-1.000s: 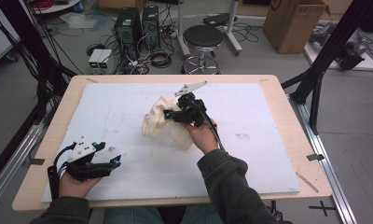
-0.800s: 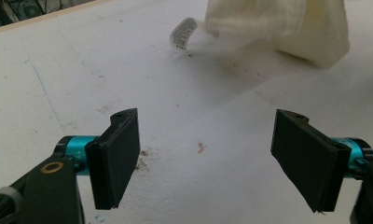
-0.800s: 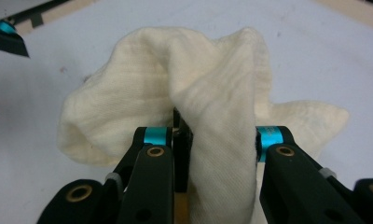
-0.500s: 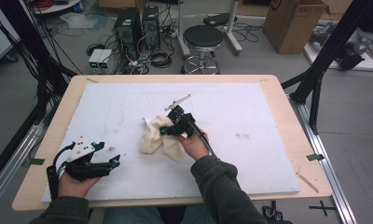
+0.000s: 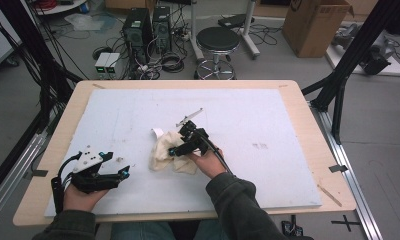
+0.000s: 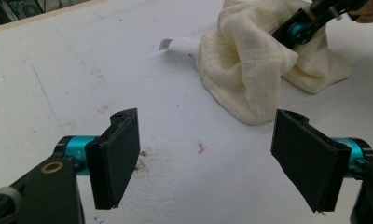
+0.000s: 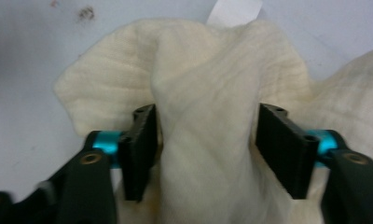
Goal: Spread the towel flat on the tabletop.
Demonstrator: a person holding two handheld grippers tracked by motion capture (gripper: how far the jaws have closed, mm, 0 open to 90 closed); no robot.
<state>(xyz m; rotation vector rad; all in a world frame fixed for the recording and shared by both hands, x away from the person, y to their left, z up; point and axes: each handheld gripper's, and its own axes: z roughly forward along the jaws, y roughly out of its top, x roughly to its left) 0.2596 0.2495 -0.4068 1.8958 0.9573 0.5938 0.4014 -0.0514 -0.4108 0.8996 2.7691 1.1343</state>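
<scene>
The crumpled cream muslin cloth [image 5: 169,152] is lying mid-desk on the white foam board [image 5: 268,120], its white tag [image 5: 157,132] poking out. Your right tongs [image 7: 205,149] have just been opening, released around a fold. Your left tongs [image 6: 217,161] are resting open nearby.

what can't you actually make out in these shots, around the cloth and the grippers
- Whatever is printed on the white tag: too small in the left gripper view, cut off by the top edge in the right gripper view.
- Whether the right gripper pads touch the cream cloth: a fold stands between its jaws, which have just been opening, and hides the pad faces.
- The table under the cloth: covered in every view.
</scene>
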